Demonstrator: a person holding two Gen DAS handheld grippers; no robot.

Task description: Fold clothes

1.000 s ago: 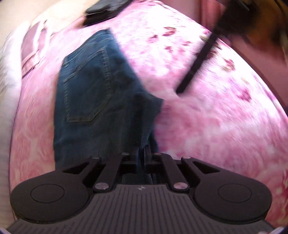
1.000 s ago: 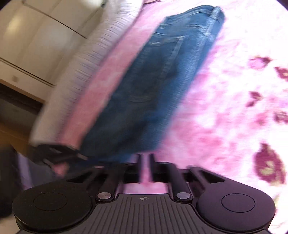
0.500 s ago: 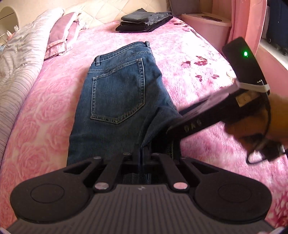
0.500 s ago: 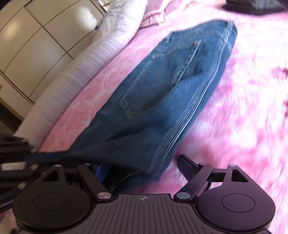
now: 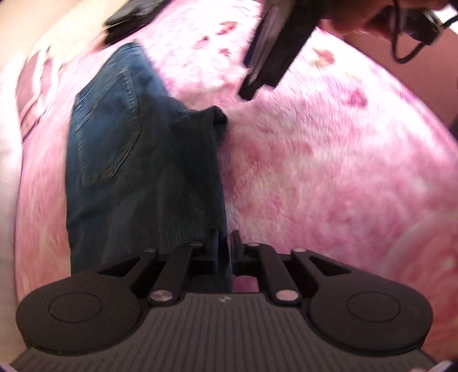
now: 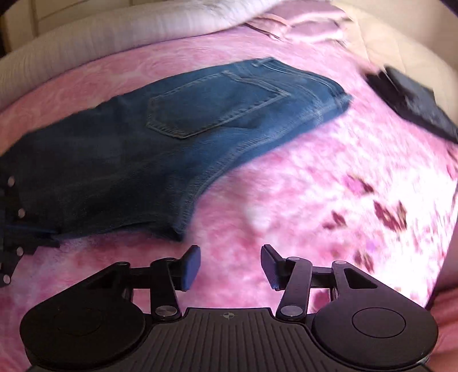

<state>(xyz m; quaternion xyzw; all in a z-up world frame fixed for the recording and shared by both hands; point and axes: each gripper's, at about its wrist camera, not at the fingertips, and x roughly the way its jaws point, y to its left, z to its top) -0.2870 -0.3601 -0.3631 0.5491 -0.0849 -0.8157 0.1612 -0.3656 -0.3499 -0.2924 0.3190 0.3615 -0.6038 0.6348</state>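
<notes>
Blue jeans (image 5: 128,160) lie back pocket up on the pink bedspread (image 5: 329,177), folded lengthwise. My left gripper (image 5: 224,246) is shut on the denim at the near end of the folded legs. The other gripper's black body (image 5: 274,48), held in a hand (image 5: 369,14), hovers above the bed to the right of the jeans. In the right wrist view the jeans (image 6: 177,134) spread away to the left, and my right gripper (image 6: 230,266) is open over bare bedspread just off the hem corner, with nothing between its blue pads (image 6: 190,267). The left gripper (image 6: 11,229) shows at that view's left edge.
A stack of dark folded clothes (image 6: 415,106) sits at the head of the bed, also seen as dark folded clothes (image 5: 128,14) in the left wrist view. A white duvet (image 6: 86,34) and a pink pillow (image 6: 300,25) lie along the far side.
My right gripper has drawn back off the jeans to the right, open and empty. The left gripper keeps its hold on the denim. Both views have swung.
</notes>
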